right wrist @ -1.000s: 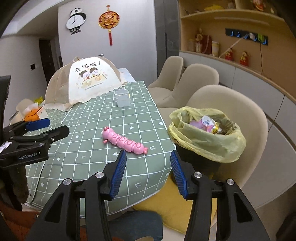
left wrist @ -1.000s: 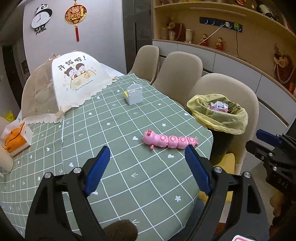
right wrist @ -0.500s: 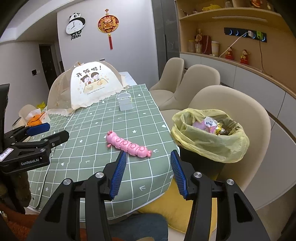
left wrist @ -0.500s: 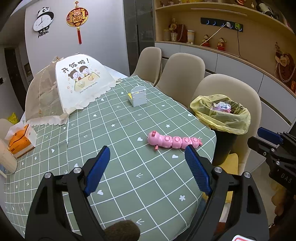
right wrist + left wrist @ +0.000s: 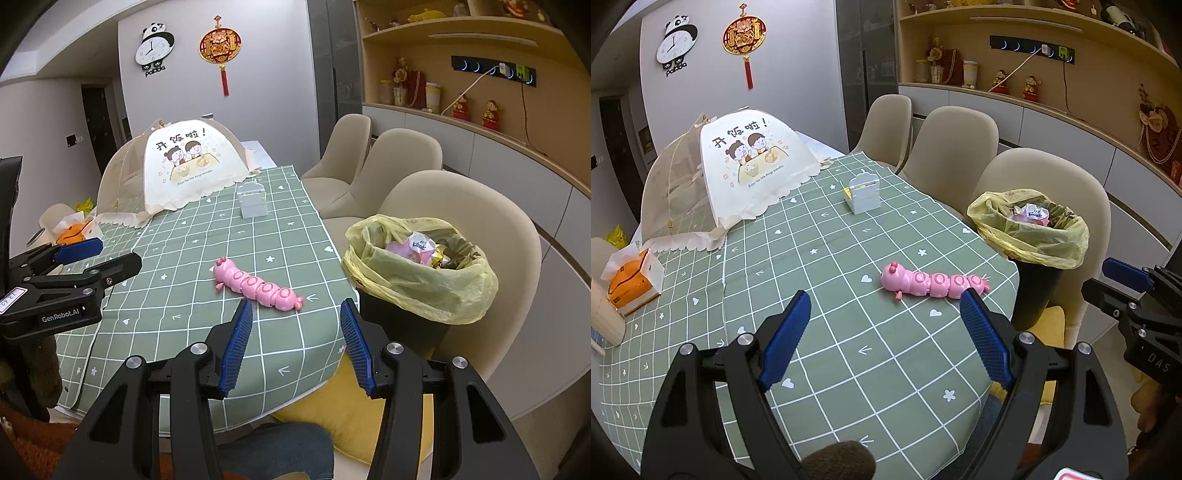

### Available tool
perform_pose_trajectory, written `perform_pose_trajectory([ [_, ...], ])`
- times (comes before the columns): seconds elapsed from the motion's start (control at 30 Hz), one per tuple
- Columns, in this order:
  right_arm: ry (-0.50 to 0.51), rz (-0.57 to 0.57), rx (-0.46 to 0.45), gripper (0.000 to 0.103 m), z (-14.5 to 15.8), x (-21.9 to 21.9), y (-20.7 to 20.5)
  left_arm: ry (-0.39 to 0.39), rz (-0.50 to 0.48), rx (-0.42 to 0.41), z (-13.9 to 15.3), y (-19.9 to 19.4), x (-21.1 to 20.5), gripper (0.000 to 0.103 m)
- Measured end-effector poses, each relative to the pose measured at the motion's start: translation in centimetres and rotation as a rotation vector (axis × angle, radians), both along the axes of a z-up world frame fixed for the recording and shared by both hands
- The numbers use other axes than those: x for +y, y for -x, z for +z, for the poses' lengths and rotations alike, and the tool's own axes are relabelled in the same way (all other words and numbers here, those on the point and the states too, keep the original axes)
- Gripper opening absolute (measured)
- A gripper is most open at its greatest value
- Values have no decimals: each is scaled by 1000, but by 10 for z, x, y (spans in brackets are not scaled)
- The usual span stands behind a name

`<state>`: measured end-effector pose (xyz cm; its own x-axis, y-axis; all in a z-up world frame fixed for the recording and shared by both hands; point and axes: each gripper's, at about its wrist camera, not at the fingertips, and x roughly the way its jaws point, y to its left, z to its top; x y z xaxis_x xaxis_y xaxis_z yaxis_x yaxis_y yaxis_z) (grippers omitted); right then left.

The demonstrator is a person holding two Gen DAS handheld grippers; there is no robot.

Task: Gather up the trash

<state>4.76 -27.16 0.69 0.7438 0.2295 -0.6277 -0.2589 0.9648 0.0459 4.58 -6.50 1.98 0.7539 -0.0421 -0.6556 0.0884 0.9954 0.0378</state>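
Both the left hand-held gripper and the right hand-held gripper are hovering open and empty, while the pink caterpillar toy is lying near the surface edge beside the lined trash bin.

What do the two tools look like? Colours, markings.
Both are black plastic with two fingers carrying ribbed blue pads and silver pivot bolts. The left tool shows white "GenRobot.AI" lettering and a small white label in the right wrist view; the right tool shows "DAS" in the left wrist view.

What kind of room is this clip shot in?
Most likely a home dining room: a long table under a green checked cloth, beige dining chairs along it, a mesh food cover, and a display shelf behind.
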Motion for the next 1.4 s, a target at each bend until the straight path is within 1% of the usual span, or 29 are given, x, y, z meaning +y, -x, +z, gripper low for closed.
perform_pose_trajectory([
  [0.27, -14, 0, 4, 47, 0, -6, -3, -16, -6, -9, 6, -2, -6, 79],
  [0.53, -22, -11, -3, 47, 0, -7, -5, -28, -30, 0, 0, -4, -8, 79],
  [0.77, -11, -2, -7, 47, 1, -1, -5, -15, -17, 4, -2, -3, -2, 79],
  [1.4, -17, -14, -13, 47, 4, 2, -4, -11, -24, -1, -1, -1, 0, 79],
])
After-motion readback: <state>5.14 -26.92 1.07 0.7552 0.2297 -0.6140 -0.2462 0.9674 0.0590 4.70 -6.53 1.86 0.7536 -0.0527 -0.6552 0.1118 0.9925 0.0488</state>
